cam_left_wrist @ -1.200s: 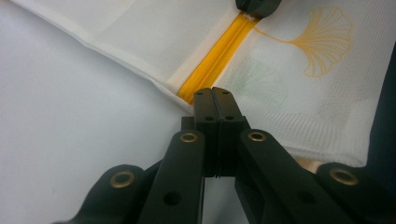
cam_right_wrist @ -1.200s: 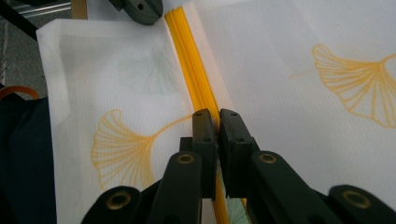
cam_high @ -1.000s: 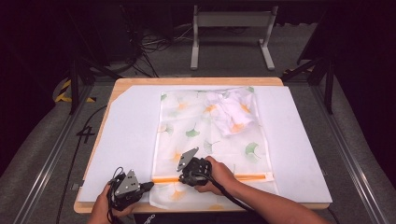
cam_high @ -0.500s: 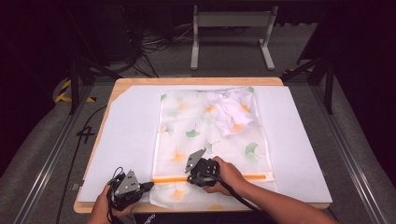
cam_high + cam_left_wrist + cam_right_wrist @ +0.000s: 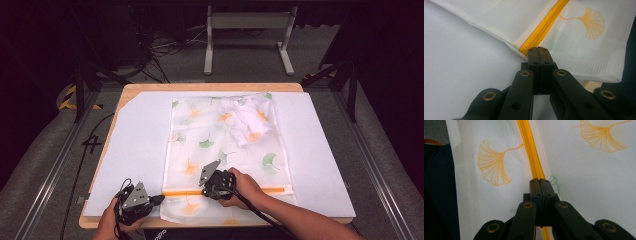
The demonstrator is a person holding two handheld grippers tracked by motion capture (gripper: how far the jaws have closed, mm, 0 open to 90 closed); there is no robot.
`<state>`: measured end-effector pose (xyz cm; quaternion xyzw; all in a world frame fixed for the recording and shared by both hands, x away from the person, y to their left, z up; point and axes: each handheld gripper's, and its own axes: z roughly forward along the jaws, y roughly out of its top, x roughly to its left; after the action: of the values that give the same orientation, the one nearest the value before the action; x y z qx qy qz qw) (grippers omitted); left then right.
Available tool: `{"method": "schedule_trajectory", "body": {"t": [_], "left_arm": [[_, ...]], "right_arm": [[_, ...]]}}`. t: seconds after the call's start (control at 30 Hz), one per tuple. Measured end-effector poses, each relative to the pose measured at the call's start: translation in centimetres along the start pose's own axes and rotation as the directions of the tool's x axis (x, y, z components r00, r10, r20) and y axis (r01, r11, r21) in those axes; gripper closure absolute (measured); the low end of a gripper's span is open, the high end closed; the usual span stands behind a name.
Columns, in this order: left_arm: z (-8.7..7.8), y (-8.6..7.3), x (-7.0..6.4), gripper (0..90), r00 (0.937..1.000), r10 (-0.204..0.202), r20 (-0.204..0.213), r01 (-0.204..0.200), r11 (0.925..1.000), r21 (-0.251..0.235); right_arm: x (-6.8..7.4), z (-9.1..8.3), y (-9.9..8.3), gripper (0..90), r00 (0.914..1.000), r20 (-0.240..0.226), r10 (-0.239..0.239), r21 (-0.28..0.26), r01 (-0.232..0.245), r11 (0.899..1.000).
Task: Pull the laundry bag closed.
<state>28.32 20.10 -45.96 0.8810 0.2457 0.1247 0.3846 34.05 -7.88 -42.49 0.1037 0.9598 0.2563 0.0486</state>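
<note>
Rightward along the zipper went the right tool — both tools clamp it, left tool unmoved.

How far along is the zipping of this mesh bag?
Done, it seems: white clothing lies inside the mesh bag. In hand: the left gripper is shut at the left end of the orange zipper, and the right gripper is shut on the zipper partway along. Left: the stretch toward the right end. Whether the teeth are closed cannot be told.
</note>
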Motion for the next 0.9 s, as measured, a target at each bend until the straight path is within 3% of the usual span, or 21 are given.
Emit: {"method": "schedule_trajectory", "body": {"t": [0.6, 0.9], "left_arm": [[0.0, 0.0, 0.1, 90.0, 1.0, 0.002, 0.003, -0.002, 1.0, -0.003], [0.0, -0.1, 0.0, 90.0, 1.0, -0.005, 0.002, 0.005, 1.0, -0.004]], "right_arm": [[0.0, -0.7, -0.8, 90.0, 1.0, 0.01, -0.001, -0.002, 0.001, 1.0], [-0.8, -2.3, -3.0, 90.0, 0.9992, 0.033, 0.021, 0.012, -0.022, 1.0]]}}
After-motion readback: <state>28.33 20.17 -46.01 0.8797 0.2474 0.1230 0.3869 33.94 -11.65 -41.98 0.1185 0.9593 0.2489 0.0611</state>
